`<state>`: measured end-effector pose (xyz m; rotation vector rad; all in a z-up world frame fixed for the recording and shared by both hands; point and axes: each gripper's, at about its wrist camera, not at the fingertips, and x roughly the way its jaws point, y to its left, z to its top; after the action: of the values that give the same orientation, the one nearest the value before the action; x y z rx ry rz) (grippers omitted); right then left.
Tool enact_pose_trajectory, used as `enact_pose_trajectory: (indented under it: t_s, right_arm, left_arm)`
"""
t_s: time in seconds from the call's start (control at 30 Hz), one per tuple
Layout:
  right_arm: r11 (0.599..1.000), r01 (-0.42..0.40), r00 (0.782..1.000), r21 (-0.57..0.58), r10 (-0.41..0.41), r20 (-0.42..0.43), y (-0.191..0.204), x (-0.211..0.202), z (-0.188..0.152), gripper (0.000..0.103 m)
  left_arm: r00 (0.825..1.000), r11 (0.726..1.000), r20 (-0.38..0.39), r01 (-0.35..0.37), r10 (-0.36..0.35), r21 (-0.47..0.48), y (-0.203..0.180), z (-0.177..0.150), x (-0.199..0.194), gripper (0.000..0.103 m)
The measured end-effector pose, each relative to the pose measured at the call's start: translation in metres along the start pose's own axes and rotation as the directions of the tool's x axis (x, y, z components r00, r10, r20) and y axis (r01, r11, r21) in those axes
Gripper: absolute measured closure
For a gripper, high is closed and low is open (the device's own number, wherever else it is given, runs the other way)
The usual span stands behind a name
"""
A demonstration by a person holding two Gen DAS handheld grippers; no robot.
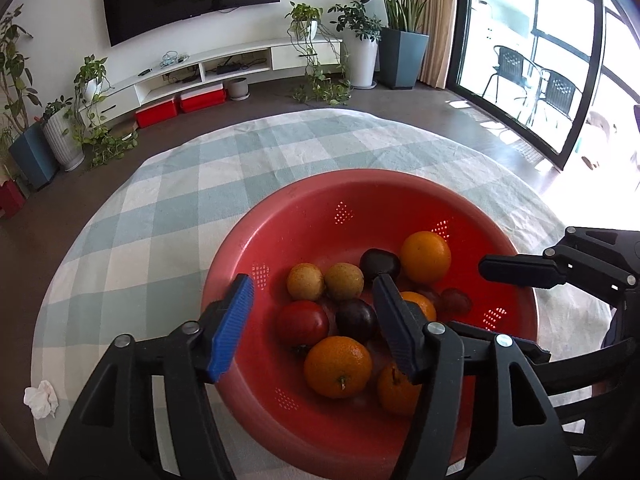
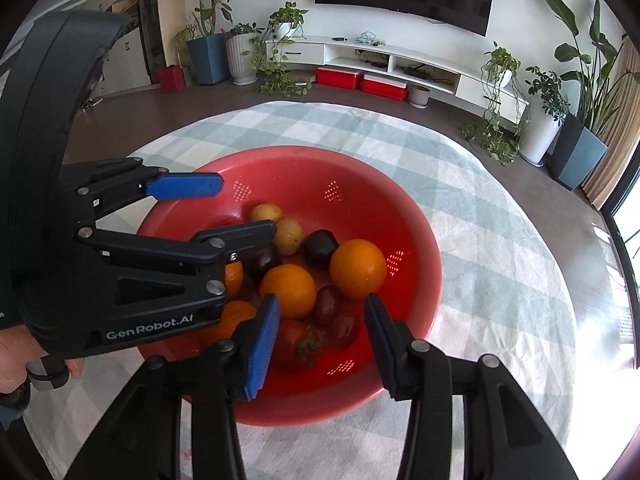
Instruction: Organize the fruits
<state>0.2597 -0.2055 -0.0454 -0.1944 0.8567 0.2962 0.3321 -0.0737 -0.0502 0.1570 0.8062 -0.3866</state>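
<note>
A red colander bowl (image 1: pixel 360 176) (image 2: pixel 280 152) sits on the checked tablecloth. It holds several fruits: oranges (image 1: pixel 425 257) (image 2: pixel 358 268), dark plums (image 1: pixel 356 320) (image 2: pixel 320 248), two yellow fruits (image 1: pixel 305 282) (image 2: pixel 288 236) and a red tomato (image 1: pixel 302 322) (image 2: pixel 296 340). My left gripper (image 1: pixel 313 280) (image 2: pixel 248 205) hangs open over the bowl's left half, above the tomato and a plum, with nothing pinched. My right gripper (image 2: pixel 322 300) (image 1: pixel 466 296) hangs open over the near right side, above small dark red fruits. Its lower finger is partly hidden in the left wrist view.
The round table (image 2: pixel 500 240) is covered by a pale green and white checked cloth. A crumpled white tissue (image 1: pixel 40 398) lies near its left edge. A person's hand (image 2: pixel 12 356) holds the left gripper. Beyond the table are the floor, plants and a TV shelf.
</note>
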Motion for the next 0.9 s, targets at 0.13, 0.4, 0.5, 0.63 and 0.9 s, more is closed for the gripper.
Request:
enact_pose_trajectory:
  t_s: [0.13,0.4,0.5,0.63,0.9]
  right_arm:
    - [1.0,0.015,0.999,0.017,-0.016,0.049,0.003,-0.021,-0.006,0.046]
    - [0.996,0.053,0.977,0.077,-0.067,0.201,0.015,-0.086,-0.038,0.024]
    - [0.992,0.059,0.962,0.112,-0.086,0.26,0.022,-0.11,-0.054,0.015]
    - [0.987,0.066,0.938,0.146,-0.111,0.328,0.035,-0.14,-0.068,0.003]
    - [0.97,0.086,0.909,0.229,-0.17,0.379,0.054,-0.192,-0.085,0.0]
  left_arm:
    - [0.999,1.0,0.038,-0.022,0.023,-0.013,0.0,-0.002,-0.024,0.03]
    - [0.974,0.994,0.201,-0.099,0.104,-0.034,-0.012,-0.035,-0.115,0.009]
    - [0.944,0.987,0.291,-0.155,0.158,-0.033,-0.025,-0.058,-0.16,0.0]
    - [0.904,0.973,0.359,-0.221,0.231,-0.069,-0.039,-0.084,-0.213,0.0]
    - [0.878,0.96,0.389,-0.245,0.28,-0.138,-0.048,-0.124,-0.281,0.0]
